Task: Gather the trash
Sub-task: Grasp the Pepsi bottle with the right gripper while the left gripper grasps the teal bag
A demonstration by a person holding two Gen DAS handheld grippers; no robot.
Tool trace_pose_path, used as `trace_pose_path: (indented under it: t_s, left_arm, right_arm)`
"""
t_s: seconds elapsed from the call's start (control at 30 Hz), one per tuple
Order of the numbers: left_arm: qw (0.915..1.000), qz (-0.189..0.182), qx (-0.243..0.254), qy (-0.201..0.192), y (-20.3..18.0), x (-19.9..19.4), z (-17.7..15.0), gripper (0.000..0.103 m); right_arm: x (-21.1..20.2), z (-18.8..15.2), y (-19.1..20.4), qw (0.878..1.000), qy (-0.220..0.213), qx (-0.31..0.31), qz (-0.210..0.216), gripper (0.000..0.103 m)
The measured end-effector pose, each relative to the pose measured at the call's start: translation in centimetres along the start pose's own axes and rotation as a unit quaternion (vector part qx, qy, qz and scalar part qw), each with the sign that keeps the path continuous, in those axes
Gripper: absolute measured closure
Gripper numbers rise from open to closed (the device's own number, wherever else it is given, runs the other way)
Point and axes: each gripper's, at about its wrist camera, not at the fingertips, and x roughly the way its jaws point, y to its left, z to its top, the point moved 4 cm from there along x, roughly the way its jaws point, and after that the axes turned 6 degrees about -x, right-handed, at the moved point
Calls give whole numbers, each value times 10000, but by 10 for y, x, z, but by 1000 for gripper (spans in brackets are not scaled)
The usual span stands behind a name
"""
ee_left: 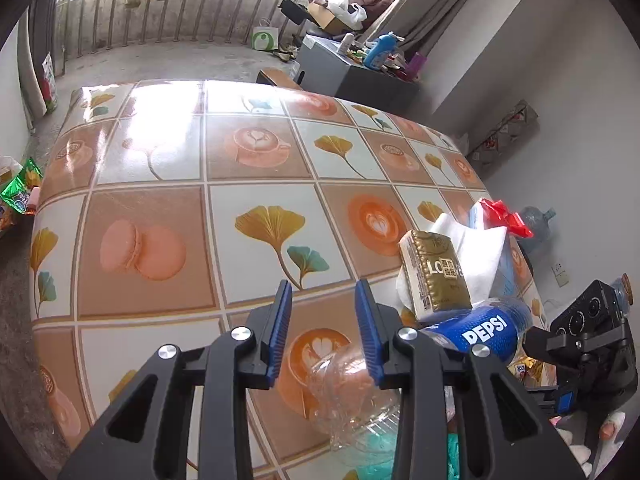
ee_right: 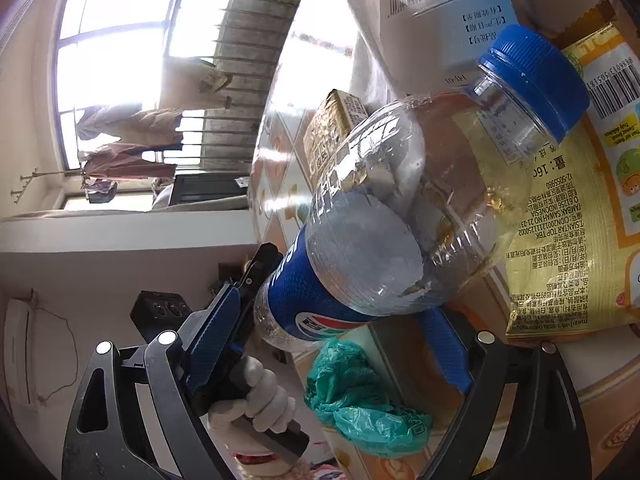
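A near-empty Pepsi bottle (ee_left: 484, 332) with a blue cap lies on its side in a trash pile at the table's right edge. My right gripper (ee_right: 327, 302) is open, and the bottle (ee_right: 360, 240) lies between its wide-set blue pads, neither visibly pressing it. My left gripper (ee_left: 323, 284) hovers over the tablecloth beside the pile, open with a narrow gap. The bottle's clear end shows beneath its right finger, not between the pads. A gold tissue pack (ee_left: 436, 276), white tissue (ee_left: 480, 256), red wrapper (ee_left: 504, 216), yellow snack wrapper (ee_right: 568, 260) and crumpled green bag (ee_right: 360, 404) surround the bottle.
The table (ee_left: 160, 160) carries a glossy patterned cloth. A pale blue carton (ee_right: 448, 12) lies behind the bottle. Past the far edge stands a grey cabinet (ee_left: 360, 76) loaded with clutter. A water jug (ee_left: 536, 220) is by the right wall, and snack bags (ee_left: 20, 192) lie at the left.
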Motion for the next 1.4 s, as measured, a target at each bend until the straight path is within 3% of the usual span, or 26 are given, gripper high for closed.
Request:
trace_pose_path:
  t_s: [0.17, 0.23, 0.33, 0.57, 0.67, 0.73, 0.83, 0.93, 1.03, 1.27, 1.33, 1.4]
  left_arm:
    - [9976, -421, 41, 554, -6, 17, -8, 71]
    - [9968, -536, 53, 595, -12, 15, -10, 72]
    - [9958, -701, 128, 580, -24, 6, -12, 72]
    - [9896, -1302, 327, 515, -61, -33, -19, 72]
    - [9823, -1747, 405, 543, -80, -49, -24, 72]
    - [9778, -1970, 411, 590, -88, -56, -31, 72]
    - [9773, -1955, 410, 705, -87, -61, -46, 72]
    - [9809, -1687, 349, 906, -72, -58, -65, 72]
    - [9825, -1373, 230, 1234, -54, -53, -84, 67]
    - [9863, -854, 322, 1374, -38, -53, -119, 45]
    - [9879, -519, 452, 1390, -36, -48, -125, 45]
    - [9897, -466, 340, 1312, -33, -44, -126, 45]
  right_arm:
    - [-1, 0, -8, 9989, -228, 400, 108, 23]
    - [1, -4, -13, 9984, -168, 505, 177, 43]
    - [2, -11, -16, 9964, -19, 682, 495, 45]
    - [-38, -14, -3, 9930, -6, 155, 1168, 46]
    - [-73, -6, 9, 9880, -76, -359, 1499, 46]
    - [-104, 1, 18, 9878, -170, -1079, 1106, 46]
    - [-135, -2, 31, 9730, 103, -2299, 160, 46]
    - [-134, -14, 36, 9468, 465, -3102, -718, 46]
    - [-98, -26, 30, 9293, 721, -3385, -1286, 46]
    - [-3, -50, 27, 8718, 1094, -4342, -1988, 46]
    - [19, -49, 29, 8689, 1225, -4406, -1895, 47]
    - [26, -52, 31, 8715, 1283, -4390, -1768, 47]
